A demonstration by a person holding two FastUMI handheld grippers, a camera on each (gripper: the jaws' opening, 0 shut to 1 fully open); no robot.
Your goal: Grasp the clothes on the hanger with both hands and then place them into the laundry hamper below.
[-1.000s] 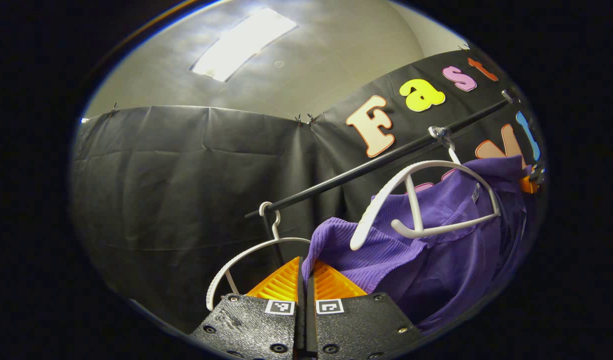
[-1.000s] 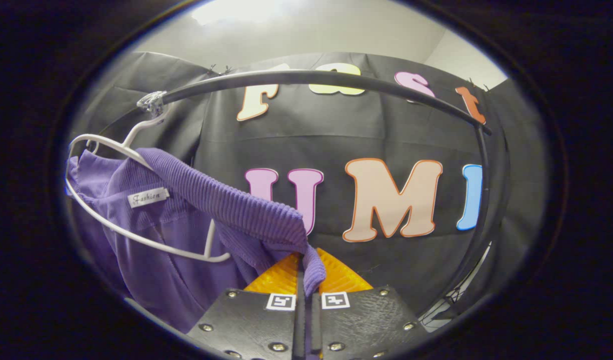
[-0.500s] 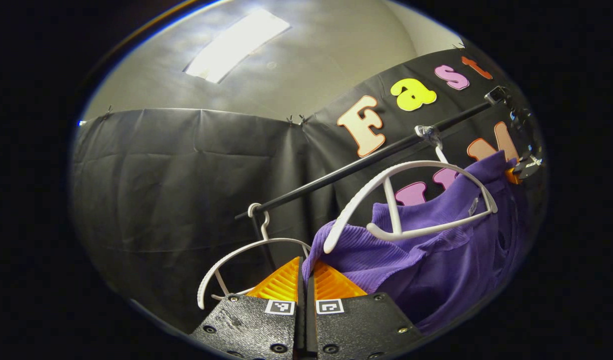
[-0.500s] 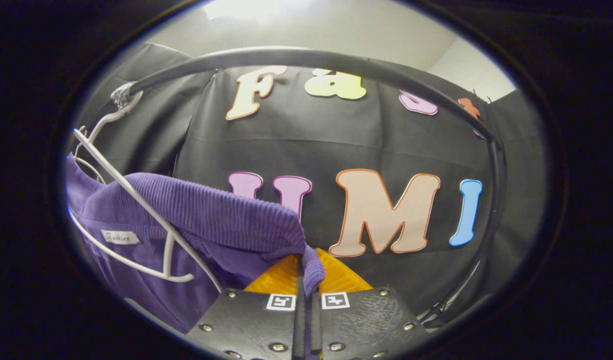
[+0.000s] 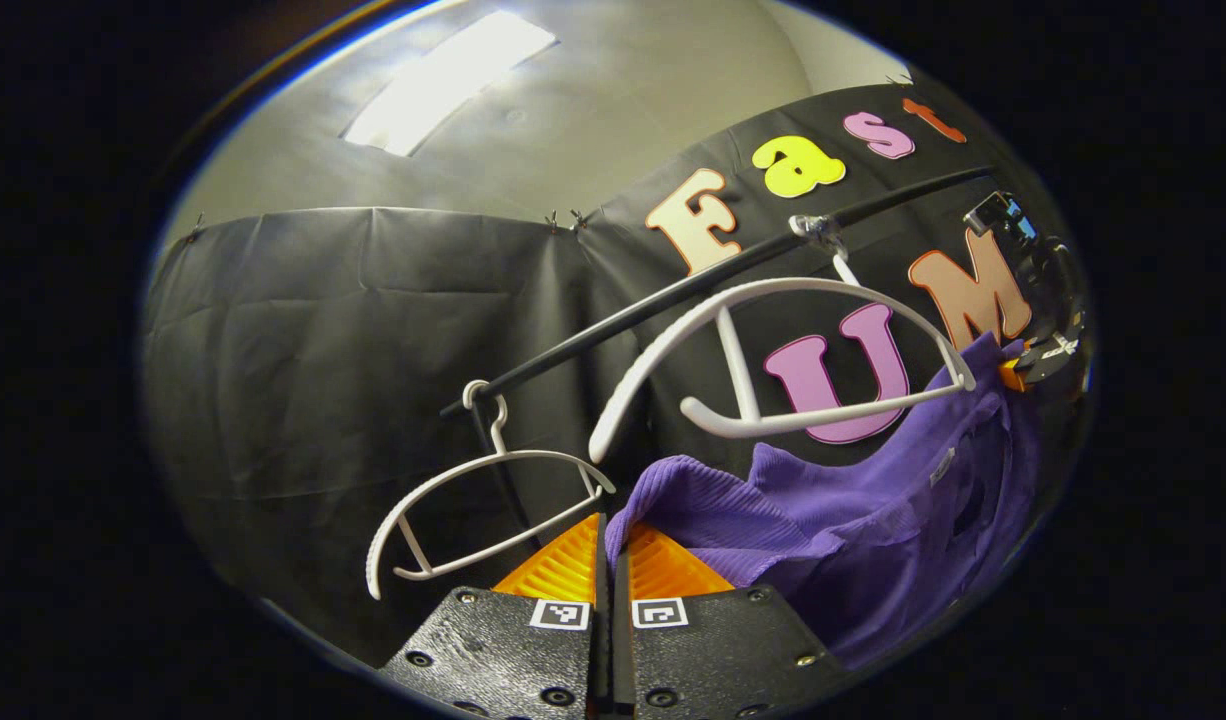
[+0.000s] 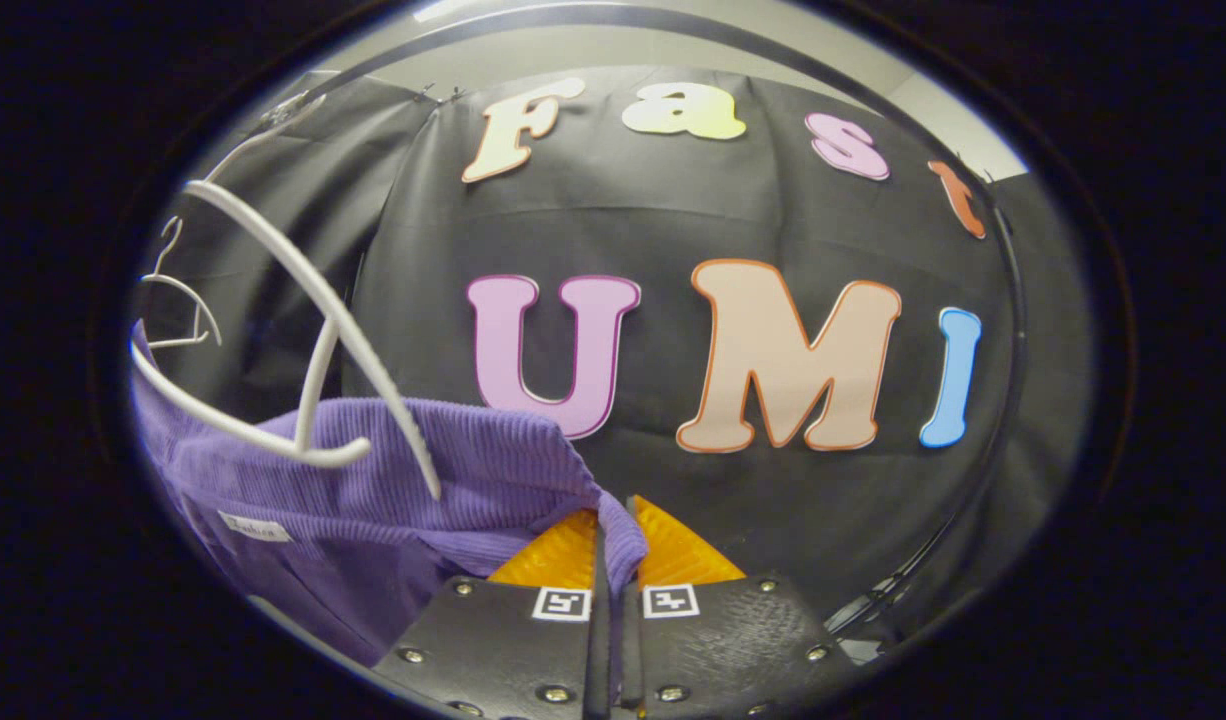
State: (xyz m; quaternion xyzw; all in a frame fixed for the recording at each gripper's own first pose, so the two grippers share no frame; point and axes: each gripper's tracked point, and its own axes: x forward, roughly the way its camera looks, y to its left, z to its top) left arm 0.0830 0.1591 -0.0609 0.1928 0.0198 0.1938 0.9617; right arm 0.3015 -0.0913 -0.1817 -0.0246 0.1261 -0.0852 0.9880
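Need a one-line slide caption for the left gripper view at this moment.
Left gripper shut on the purple garment, which sags below the white hanger on the black rail; a second, empty hanger hangs nearby.

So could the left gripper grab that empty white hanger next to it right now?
Probably not: the left gripper is shut on the purple garment, so its jaws aren't free, though the empty hanger hangs close, unobstructed.

Purple garment point(image 6: 393, 500) runs off the lower edge.
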